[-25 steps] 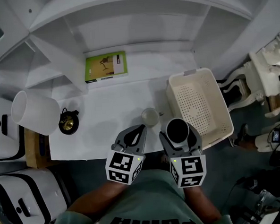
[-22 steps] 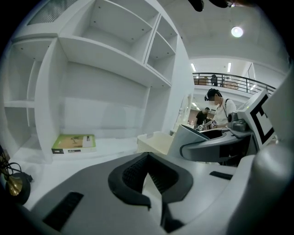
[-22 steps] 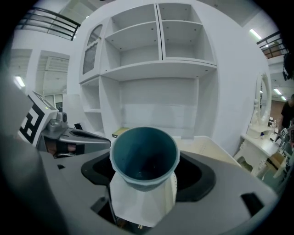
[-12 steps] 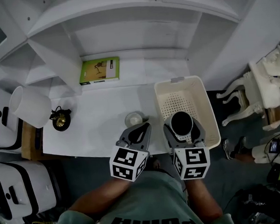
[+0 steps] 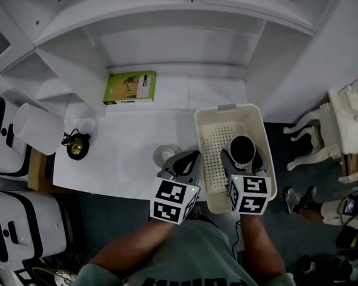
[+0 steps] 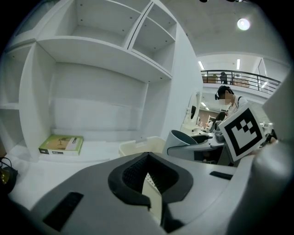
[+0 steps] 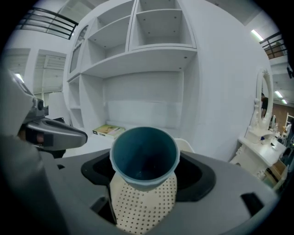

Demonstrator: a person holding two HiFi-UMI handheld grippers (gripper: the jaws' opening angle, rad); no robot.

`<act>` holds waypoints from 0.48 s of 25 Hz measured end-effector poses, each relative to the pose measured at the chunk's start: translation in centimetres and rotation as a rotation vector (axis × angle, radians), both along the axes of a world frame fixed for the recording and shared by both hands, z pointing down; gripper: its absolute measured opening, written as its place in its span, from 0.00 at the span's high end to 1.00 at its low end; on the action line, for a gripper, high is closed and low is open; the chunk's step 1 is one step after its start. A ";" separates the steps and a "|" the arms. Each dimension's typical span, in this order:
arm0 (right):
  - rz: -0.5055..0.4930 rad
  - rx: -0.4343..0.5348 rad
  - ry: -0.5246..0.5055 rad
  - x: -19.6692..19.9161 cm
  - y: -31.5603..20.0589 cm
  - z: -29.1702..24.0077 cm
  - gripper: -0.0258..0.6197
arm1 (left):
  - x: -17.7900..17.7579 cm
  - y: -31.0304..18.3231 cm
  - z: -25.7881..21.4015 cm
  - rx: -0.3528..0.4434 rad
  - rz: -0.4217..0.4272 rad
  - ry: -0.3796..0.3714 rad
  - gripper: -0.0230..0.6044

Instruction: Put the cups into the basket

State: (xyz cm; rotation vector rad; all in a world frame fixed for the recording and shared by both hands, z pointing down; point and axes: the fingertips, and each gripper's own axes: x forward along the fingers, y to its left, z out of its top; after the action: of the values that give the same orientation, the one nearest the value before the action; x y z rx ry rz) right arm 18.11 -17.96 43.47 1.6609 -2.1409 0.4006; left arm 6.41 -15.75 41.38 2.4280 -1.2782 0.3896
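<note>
A dark teal cup (image 5: 242, 149) hangs upright over the inside of the cream perforated basket (image 5: 211, 167), with my right gripper (image 5: 243, 152) shut on it. In the right gripper view the teal cup (image 7: 144, 156) fills the space between the jaws, and the basket's dotted floor (image 7: 142, 206) shows below it. A white cup (image 5: 164, 153) stands on the white table (image 5: 119, 155), just left of my left gripper (image 5: 191, 157). The left gripper (image 6: 148, 156) is shut and holds nothing.
A green book (image 5: 130, 88) lies at the back of the table under the white shelves. A white lamp shade (image 5: 39, 128) and a small black and gold object (image 5: 76, 145) sit at the table's left end. White furniture (image 5: 353, 122) stands to the right.
My right gripper has carried the teal cup to the right, from the table's front edge to over the basket. The left gripper stays shut beside the white cup.
</note>
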 end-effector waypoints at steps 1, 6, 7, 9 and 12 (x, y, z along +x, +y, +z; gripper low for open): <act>0.003 -0.005 0.003 0.4 -0.5 0.5 0.36 | 0.1 -0.4 0.1 -0.001 -0.006 -0.005 0.95; 0.020 -0.027 0.009 1.7 -2.5 2.9 0.36 | 0.9 -2.2 0.6 -0.015 -0.026 -0.030 0.95; 0.027 -0.031 0.009 1.9 -2.9 3.3 0.36 | 1.0 -2.4 0.7 -0.018 -0.027 -0.034 0.95; 0.041 -0.038 0.011 2.4 -3.5 4.1 0.36 | 1.4 -2.9 0.9 -0.025 -0.026 -0.041 0.95; 0.064 -0.051 0.011 3.2 -4.2 5.4 0.36 | 1.7 -3.2 1.1 -0.034 -0.027 -0.041 0.95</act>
State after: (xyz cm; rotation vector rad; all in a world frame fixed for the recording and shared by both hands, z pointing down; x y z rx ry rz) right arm 21.30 -22.17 48.89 1.7027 -2.0561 0.4596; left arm 8.12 -18.95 42.48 2.3830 -1.3098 0.4527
